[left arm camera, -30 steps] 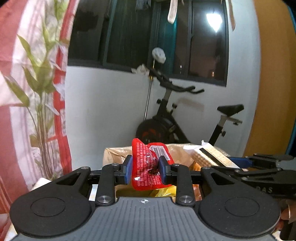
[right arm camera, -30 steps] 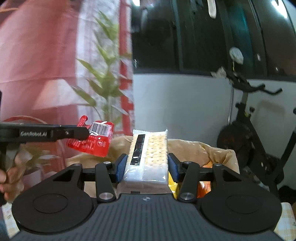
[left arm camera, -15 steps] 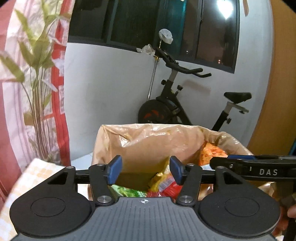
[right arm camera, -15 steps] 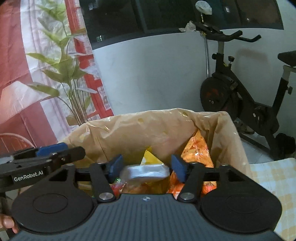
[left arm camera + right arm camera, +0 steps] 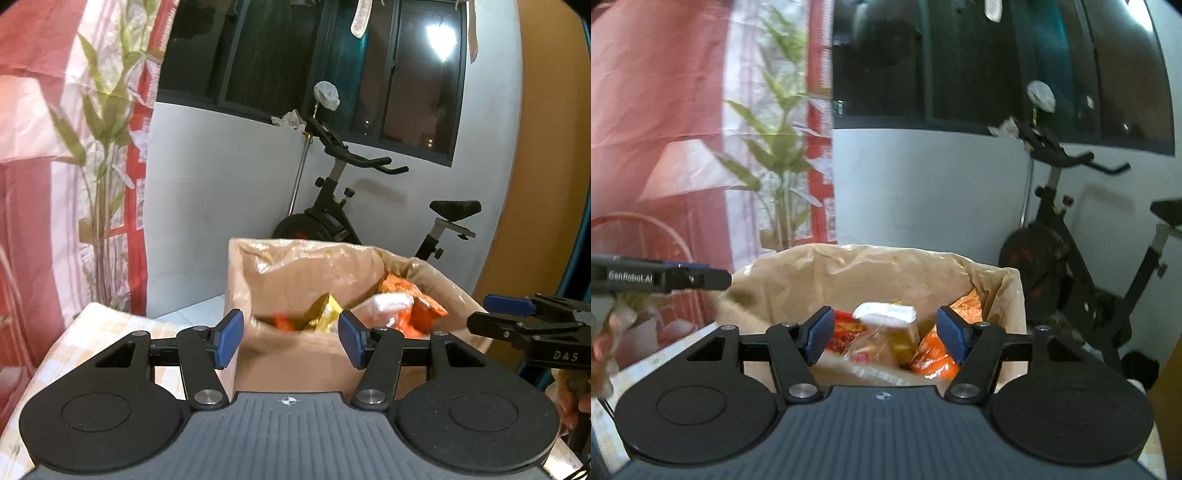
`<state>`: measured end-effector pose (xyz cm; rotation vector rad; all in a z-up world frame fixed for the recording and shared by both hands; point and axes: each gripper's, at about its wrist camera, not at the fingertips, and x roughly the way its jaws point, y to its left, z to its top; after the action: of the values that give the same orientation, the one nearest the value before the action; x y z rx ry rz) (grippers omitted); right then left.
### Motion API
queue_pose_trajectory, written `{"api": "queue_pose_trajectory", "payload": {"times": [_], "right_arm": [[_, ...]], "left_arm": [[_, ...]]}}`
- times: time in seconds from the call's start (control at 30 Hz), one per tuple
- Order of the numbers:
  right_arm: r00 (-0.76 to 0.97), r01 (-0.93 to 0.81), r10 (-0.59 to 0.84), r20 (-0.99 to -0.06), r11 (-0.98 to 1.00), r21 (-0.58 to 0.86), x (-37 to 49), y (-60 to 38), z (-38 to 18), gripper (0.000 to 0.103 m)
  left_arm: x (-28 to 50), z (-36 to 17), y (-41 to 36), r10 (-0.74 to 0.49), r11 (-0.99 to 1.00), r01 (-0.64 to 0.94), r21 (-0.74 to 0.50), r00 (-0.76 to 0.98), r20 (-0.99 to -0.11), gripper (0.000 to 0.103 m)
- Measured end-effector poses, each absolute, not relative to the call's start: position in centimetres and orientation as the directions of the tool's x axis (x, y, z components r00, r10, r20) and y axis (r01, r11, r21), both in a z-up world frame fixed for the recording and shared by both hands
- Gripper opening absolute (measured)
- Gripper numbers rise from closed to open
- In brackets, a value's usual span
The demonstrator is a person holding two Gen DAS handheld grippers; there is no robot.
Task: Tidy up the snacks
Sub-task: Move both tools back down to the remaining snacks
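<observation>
Cardboard box (image 5: 982,284) held the snacks; I kept left gripper (image 5: 291,338) and right gripper (image 5: 885,334) released, empty, ready for more.

The box (image 5: 295,354) is plain brown, and its liner (image 5: 871,273) is a shiny tan colour. Inside the box are orange packs (image 5: 934,356), a yellow pack (image 5: 325,314), a red pack (image 5: 844,332) and a white-ended pack (image 5: 886,313). In front of the box, both grippers (image 5: 290,339) (image 5: 885,339) are black with blue pads (image 5: 820,334); under the box lies a cloth (image 5: 107,325) with yellow and white checks, left of the box hangs a red and white curtain (image 5: 48,147) with green leaves, and behind the box stands a black bike (image 5: 351,210).
</observation>
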<state>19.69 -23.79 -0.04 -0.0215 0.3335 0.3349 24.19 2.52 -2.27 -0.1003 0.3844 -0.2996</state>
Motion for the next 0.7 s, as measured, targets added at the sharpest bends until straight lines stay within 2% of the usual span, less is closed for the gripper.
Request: {"api": "queue_pose_trajectory", "payload": {"times": [0.1,0.27,0.4,0.7], "right_arm": [[0.882,-0.349,0.343,-0.322,0.936,0.042,17.9,-24.0,-0.6,0.065],[0.861,-0.36,0.357,-0.362,0.931,0.063,16.0,-24.5,-2.4,0.065],[0.829,-0.364,0.36,-0.428,0.928,0.076,15.2,-25.2,-4.3,0.065],[0.712,-0.443,0.319,-0.626,0.895,-0.047,13.4,-26.9,-10.5,0.064]], "left_arm": [[22.7,-3.2,3.0,-0.299,0.953,0.254,-0.168,0.883,-0.363,0.059],[21.8,-5.7,3.6,-0.291,0.952,0.216,-0.217,0.857,-0.426,0.059],[21.5,-7.8,3.8,-0.289,0.95,0.188,-0.25,0.833,-0.472,0.059],[20.7,-11.6,3.4,-0.29,0.95,0.167,-0.262,0.78,-0.554,0.059]]}}
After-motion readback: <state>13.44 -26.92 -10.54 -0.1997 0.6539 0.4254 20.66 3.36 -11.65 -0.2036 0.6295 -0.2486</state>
